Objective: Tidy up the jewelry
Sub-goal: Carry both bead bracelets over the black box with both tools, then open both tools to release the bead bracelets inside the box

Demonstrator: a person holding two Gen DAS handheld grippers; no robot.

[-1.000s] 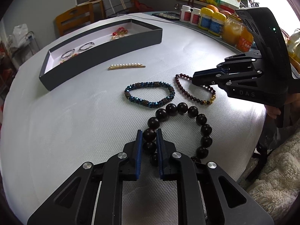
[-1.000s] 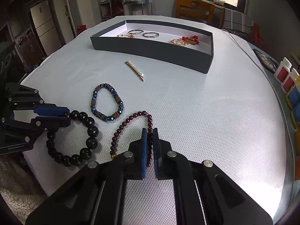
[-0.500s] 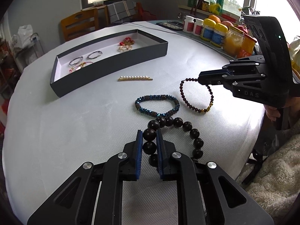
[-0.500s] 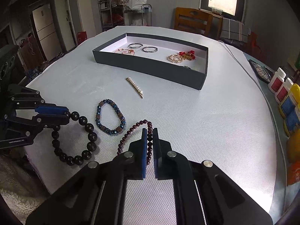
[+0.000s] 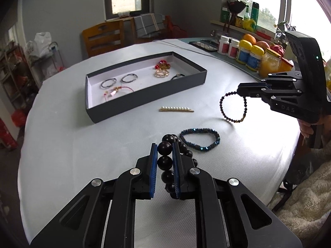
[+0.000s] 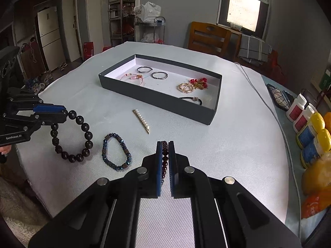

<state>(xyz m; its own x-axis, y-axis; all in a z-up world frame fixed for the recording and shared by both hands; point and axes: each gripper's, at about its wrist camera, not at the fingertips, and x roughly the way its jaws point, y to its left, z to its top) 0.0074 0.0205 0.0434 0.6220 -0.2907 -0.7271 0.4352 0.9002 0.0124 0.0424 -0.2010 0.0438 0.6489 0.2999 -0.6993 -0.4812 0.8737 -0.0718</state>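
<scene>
My left gripper (image 5: 164, 147) is shut on a bracelet of large black beads (image 5: 164, 162) and holds it above the table; it hangs from the gripper in the right wrist view (image 6: 71, 136). My right gripper (image 6: 164, 144) is shut on a thin dark red bead bracelet (image 6: 164, 155), which dangles in the air in the left wrist view (image 5: 233, 107). A blue beaded bracelet (image 5: 200, 139) and a pearl hair clip (image 5: 176, 109) lie on the white tablecloth. The dark jewelry box (image 5: 144, 95) holds rings, a pink cord and gold and red pieces.
Bottles, jars and fruit (image 5: 250, 55) line the table's right edge. A cable (image 6: 266, 103) runs along the table on the right. A wooden chair (image 5: 103, 37) stands behind the table. A fluffy blanket (image 5: 306, 202) lies at the near right.
Both grippers have risen, lifting their bracelets off the table. The black bead bracelet and the dark red one now hang in the air. The blue bracelet and hair clip stayed put.
</scene>
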